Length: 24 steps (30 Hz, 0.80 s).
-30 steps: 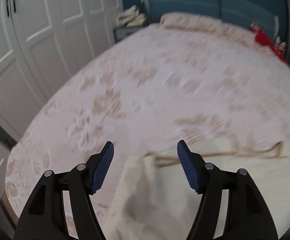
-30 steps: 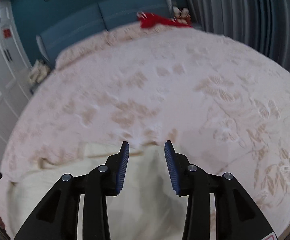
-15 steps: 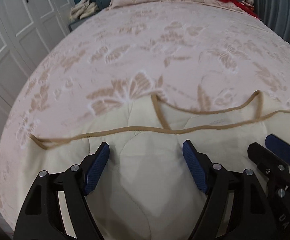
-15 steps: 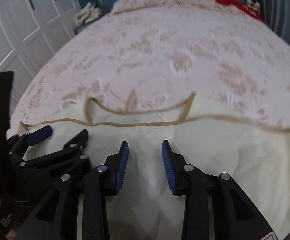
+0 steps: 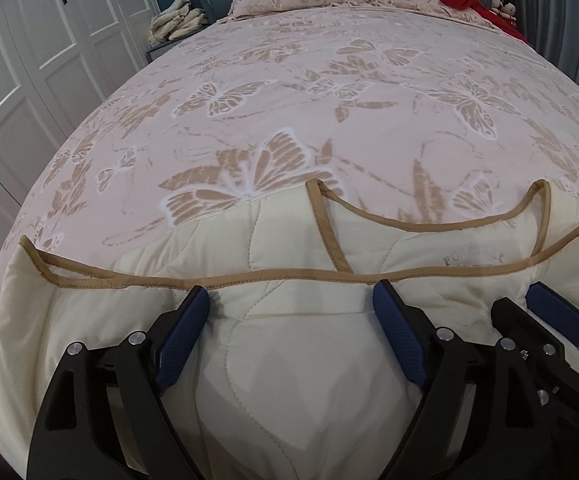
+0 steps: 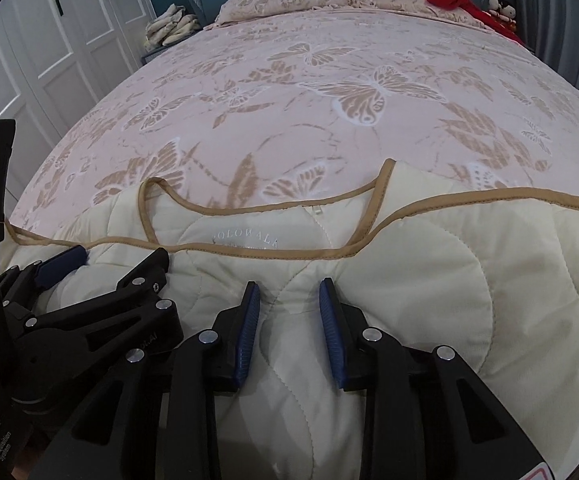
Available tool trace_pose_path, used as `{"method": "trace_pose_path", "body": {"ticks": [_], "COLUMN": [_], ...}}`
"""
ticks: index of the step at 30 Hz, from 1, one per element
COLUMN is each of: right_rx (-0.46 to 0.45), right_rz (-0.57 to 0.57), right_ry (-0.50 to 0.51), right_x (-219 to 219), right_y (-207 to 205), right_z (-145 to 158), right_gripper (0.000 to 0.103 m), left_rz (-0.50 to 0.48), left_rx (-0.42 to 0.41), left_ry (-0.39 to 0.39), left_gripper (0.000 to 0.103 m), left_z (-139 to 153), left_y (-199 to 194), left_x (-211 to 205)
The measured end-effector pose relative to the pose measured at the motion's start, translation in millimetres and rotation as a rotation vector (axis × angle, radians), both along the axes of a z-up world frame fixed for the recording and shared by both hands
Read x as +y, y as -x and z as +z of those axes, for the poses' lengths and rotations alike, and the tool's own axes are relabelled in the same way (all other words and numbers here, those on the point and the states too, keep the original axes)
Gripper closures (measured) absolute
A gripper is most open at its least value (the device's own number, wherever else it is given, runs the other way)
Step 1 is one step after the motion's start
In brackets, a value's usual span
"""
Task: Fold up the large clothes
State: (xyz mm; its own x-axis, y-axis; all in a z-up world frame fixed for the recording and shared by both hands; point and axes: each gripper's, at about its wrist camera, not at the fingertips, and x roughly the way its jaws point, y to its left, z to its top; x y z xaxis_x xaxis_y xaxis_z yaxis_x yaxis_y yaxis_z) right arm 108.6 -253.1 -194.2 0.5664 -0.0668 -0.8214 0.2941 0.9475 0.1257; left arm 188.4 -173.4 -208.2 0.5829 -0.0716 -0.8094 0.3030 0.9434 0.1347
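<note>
The left gripper, black-armed with blue ribbed pads, is seen at the bottom of the left wrist view with its jaws spread wide. Nothing is held between them; the pads appear to rest on or just above the cream quilted garment with tan binding, and actual contact cannot be confirmed. The right gripper is shown at the lower centre of the right wrist view, opened more narrowly, and a raised ridge of the quilted fabric stands between its pads. Whether that ridge is pinched cannot be told; the jaws are judged to be apart and not clamped. The two tools are set close beside each other, the right one appearing at the lower right edge of the left wrist view.

The garment is spread across the lower part of both frames, on the near end of the pink bedspread with beige butterfly pattern. Its tan-bound neckline and a printed label are turned upward, towards the middle of the frame.

The task is judged to be at an early stage: the garment is laid out mostly flat, and no finished fold can be made out. The folding itself is taken to remain.
</note>
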Motion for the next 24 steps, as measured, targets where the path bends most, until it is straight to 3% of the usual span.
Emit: {"method": "trace_pose_path", "body": {"ticks": [24], "right_rx": [-0.038], "right_rz": [-0.019], "right_ry": [0.031], "right_x": [4.1], "right_y": [-1.3], "right_z": [-4.4], "right_gripper": [0.075], "left_rz": [0.022], "left_rx": [-0.046], "left_ry": [0.003], "left_gripper": [0.021], "left_z": [-5.4], "left_y": [1.7], "left_x": [0.0]}}
